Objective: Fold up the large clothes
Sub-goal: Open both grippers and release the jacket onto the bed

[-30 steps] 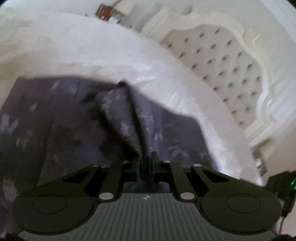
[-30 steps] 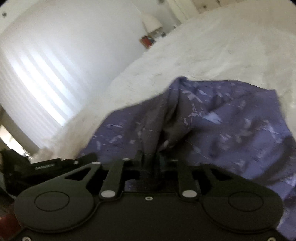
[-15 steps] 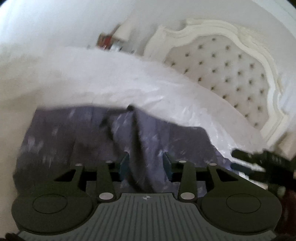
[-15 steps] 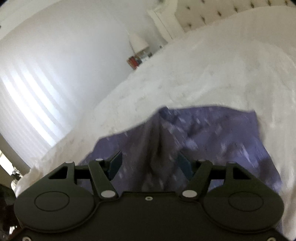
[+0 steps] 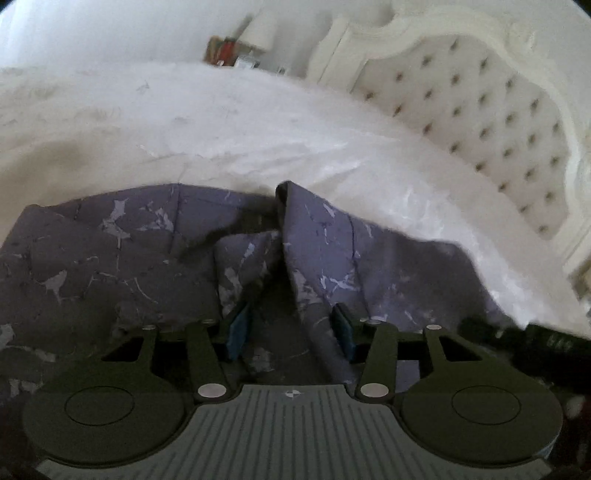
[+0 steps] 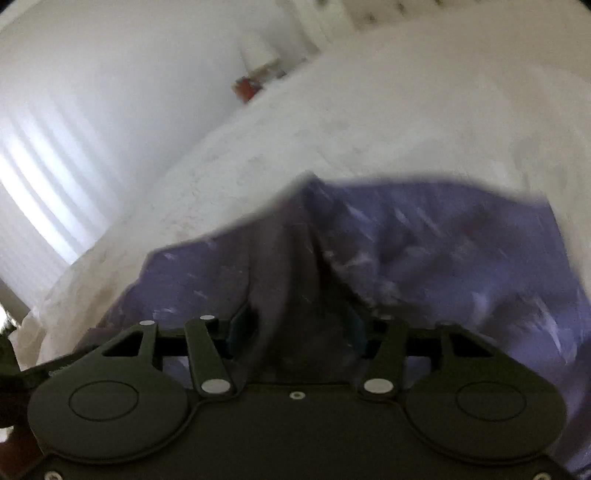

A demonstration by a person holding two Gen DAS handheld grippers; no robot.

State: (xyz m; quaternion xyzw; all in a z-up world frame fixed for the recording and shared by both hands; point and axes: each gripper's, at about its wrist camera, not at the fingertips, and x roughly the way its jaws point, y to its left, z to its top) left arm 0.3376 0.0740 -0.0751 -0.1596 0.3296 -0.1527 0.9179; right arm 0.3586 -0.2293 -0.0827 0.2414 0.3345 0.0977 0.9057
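A large purple-grey garment [image 5: 110, 258] with pale marbled flecks lies spread on a white bed cover [image 5: 221, 122]. In the left wrist view a raised ridge of the cloth [image 5: 314, 258] runs toward my left gripper [image 5: 290, 328]. Its jaws are opening, and the fold lies loose between the blue pads [image 5: 236, 328]. In the blurred right wrist view another ridge of the garment [image 6: 295, 258] passes between the pads of my right gripper [image 6: 298, 328]. Those jaws stand apart and are closing. I see no pad pressing on the cloth.
A white tufted headboard [image 5: 480, 122] rises at the right. A lamp [image 5: 260, 27] and small items stand on a bedside table behind the bed. A bright curtained window [image 6: 37, 192] is at the left. The other gripper [image 5: 535, 339] shows dark at the right edge.
Both grippers were shut on pinched-up folds a second ago; now both have let go, jaws apart. The ridges have sagged, and both hands have drawn back and lower.
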